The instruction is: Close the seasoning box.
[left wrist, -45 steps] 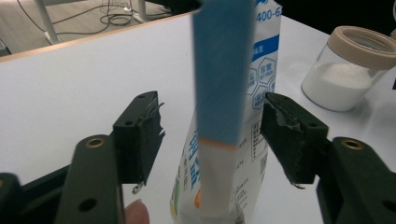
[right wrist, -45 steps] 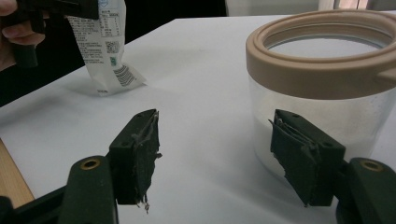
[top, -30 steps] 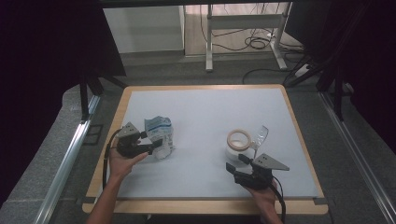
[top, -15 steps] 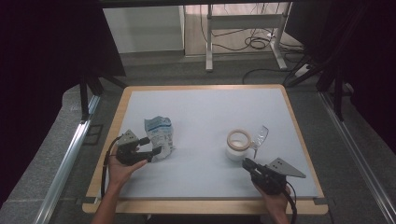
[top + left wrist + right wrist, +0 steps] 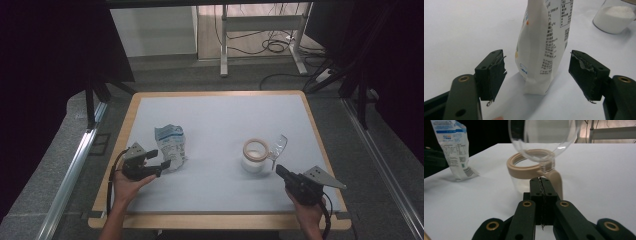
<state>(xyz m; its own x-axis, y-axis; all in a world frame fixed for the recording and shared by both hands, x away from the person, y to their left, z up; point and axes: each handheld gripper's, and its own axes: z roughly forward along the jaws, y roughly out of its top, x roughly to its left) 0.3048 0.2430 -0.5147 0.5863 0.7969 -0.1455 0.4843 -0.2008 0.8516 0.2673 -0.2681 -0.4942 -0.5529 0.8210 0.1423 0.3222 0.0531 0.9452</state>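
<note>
White tabletop point(image 5: 220, 125): L gripper point(image 5: 537, 72) fingers spread w/ upright bag point(image 5: 541, 45) between them, untouched; R gripper point(image 5: 541, 185) fingers pressed together just short of jar point(image 5: 531, 170).

High view: fixed overhead, person's side, facing forward and down over whole table point(image 5: 220, 107). Left gripper view: low, close, facing pouch point(image 5: 541, 45), jar point(image 5: 615, 18) beyond. Right gripper view: tabletop height, close behind jar point(image 5: 534, 173), pouch point(image 5: 452, 147) farther. All three share pouch, jar.
</note>
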